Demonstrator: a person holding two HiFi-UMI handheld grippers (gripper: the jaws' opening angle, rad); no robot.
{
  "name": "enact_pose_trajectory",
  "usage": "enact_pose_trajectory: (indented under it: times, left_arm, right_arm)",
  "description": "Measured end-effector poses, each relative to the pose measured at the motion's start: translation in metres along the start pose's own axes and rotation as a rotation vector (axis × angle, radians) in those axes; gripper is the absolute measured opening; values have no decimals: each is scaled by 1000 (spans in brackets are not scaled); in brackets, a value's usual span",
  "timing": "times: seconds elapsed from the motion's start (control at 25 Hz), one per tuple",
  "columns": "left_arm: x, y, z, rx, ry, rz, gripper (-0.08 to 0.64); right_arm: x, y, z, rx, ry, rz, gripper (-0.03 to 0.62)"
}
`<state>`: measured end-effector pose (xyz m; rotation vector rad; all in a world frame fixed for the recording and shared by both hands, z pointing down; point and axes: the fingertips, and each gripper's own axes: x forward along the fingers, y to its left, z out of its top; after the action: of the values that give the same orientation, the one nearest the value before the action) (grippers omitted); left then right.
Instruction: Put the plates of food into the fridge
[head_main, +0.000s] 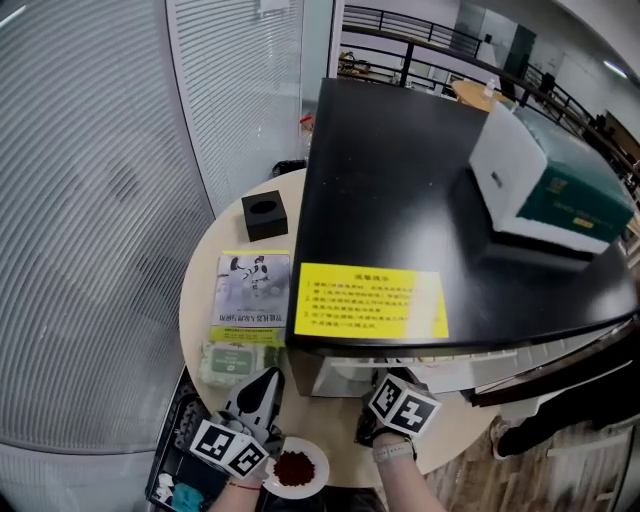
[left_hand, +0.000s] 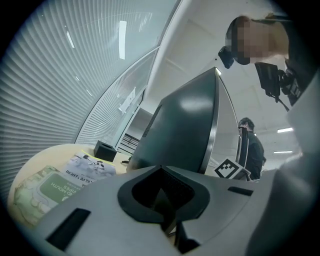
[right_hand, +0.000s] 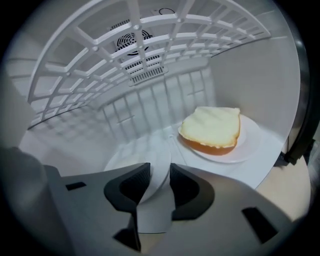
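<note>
Reaching into the fridge (head_main: 400, 180), my right tongs (right_hand: 155, 172) stand apart astride a plate (right_hand: 125, 157), beside the bread plate (right_hand: 220, 135) already inside. Left tongs (head_main: 265, 385) are together, empty; the red-food plate (head_main: 295, 468) waits at the table's (head_main: 197, 300) near edge.

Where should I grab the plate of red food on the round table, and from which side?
The plate lies flat by the table's near edge, with the red food piled in its middle. It is probably best to pinch the bare white rim from that near side, one finger over and one under.
</note>
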<state>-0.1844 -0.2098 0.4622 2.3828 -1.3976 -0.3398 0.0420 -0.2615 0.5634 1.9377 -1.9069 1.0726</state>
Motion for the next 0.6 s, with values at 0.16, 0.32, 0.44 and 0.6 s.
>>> enact_pose_trajectory:
  times: [0.16, 0.32, 0.44, 0.6]
  left_arm:
    - [-2, 0, 0, -3, 0, -3, 5]
    - [-5, 1, 1, -4, 2, -5, 5]
    - [-9, 0, 1, -5, 4, -8, 5]
    - [-14, -2, 2, -3, 8, -14, 5]
  right_arm:
    - [1, -2, 1, -64, -11, -39, 104]
    - [0, -1, 3, -91, -31, -46, 106]
    - [-3, -1, 7, -130, -74, -55, 106]
    - [-13, 0, 8, -142, -113, -34, 106]
